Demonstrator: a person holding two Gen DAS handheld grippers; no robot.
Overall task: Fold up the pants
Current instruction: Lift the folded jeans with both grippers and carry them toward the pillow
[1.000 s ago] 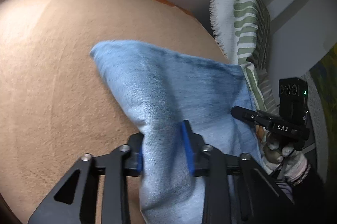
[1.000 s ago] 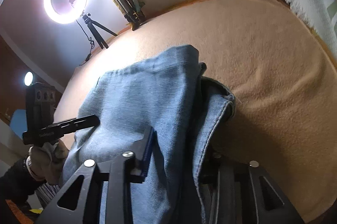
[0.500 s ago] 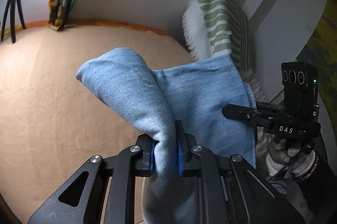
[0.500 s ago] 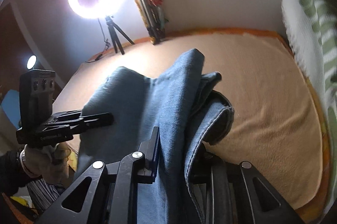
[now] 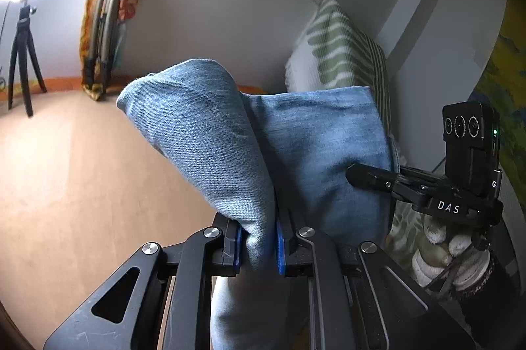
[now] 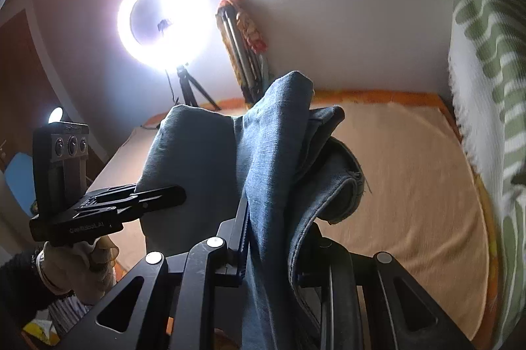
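The blue denim pants (image 5: 213, 133) hang in the air between both grippers, lifted off the tan bed cover (image 5: 65, 172). My left gripper (image 5: 258, 246) is shut on a bunched fold of the pants. My right gripper (image 6: 269, 248) is shut on another fold, with the hem (image 6: 345, 185) draped over its right finger. The right gripper also shows in the left wrist view (image 5: 371, 177), at the pants' right edge. The left gripper also shows in the right wrist view (image 6: 157, 198), at the pants' left edge.
A green-and-white striped pillow (image 5: 342, 54) leans at the bed's right side. A lit ring light on a tripod (image 6: 164, 21) and a folded stand wrapped in orange cloth (image 6: 243, 44) stand at the wall behind the bed (image 6: 411, 159).
Both grippers have risen and tilted up, lifting the pants off the bed. The left gripper closed tighter on the fold.
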